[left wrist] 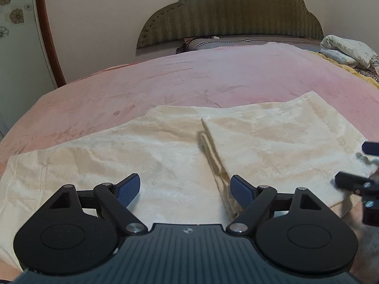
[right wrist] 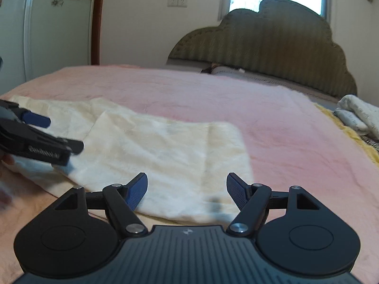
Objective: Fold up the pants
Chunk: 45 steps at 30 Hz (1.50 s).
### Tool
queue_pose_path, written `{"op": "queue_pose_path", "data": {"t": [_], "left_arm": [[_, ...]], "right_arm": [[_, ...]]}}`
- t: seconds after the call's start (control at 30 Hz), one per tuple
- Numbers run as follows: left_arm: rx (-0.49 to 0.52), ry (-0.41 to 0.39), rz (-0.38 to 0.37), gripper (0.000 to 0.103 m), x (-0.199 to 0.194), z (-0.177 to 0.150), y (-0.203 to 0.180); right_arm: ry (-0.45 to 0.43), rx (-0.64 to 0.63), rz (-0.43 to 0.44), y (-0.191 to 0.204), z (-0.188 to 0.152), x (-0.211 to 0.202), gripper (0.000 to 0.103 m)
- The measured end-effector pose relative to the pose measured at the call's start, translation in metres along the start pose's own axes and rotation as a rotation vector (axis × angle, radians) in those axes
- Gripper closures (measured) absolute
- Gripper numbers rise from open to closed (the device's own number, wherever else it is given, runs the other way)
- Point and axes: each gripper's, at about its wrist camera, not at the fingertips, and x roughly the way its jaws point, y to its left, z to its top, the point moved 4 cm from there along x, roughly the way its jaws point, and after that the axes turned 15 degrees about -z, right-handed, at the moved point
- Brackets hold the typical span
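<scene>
Both sets of jaws stand wide apart, gripping nothing. Left gripper hovers low in its frame, right over the folded edge of the cream pants, where a doubled layer lies over the flat one. Right gripper hangs above the near hem of that folded part, lower centre of its own view, and shows at the right edge of the left view. Pants lie spread across the pink blanket, running lower left to centre right. Looks like one fold is down and another is due: each gripper would need to drop, pinch an edge of the cloth and carry it over evenly. Headboard sits upper centre, well apart.
</scene>
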Motion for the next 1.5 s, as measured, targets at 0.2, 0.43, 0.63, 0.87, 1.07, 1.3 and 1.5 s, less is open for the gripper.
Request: {"op": "queue_pose_path", "data": {"t": [0.2, 0.43, 0.63, 0.87, 1.07, 1.3, 1.5], "left_arm": [[-0.082, 0.013, 0.049, 0.017, -0.014, -0.011, 0.031], [-0.132, 0.004, 0.067, 0.016, -0.028, -0.018, 0.050], [-0.131, -0.001, 0.076, 0.014, -0.033, -0.021, 0.051], [-0.186, -0.086, 0.199, 0.013, -0.078, -0.018, 0.099], [-0.428, -0.093, 0.287, 0.013, -0.133, -0.043, 0.175], [-0.549, -0.065, 0.346, 0.013, -0.177, -0.079, 0.216], [-0.785, -0.057, 0.073, 0.013, -0.163, -0.099, 0.228]], "right_arm": [[0.068, 0.086, 0.048, 0.000, -0.015, 0.018, 0.029], [0.055, 0.071, -0.004, 0.006, -0.007, 0.010, 0.029], [-0.001, -0.004, 0.023, 0.029, 0.005, -0.002, 0.029], [-0.042, -0.001, 0.070, 0.049, 0.021, -0.014, 0.029], [-0.237, -0.215, 0.292, 0.143, 0.047, -0.067, 0.029], [-0.384, -0.556, 0.417, 0.245, 0.023, -0.100, 0.029], [-0.469, -0.752, 0.326, 0.296, 0.005, -0.093, 0.029]]}}
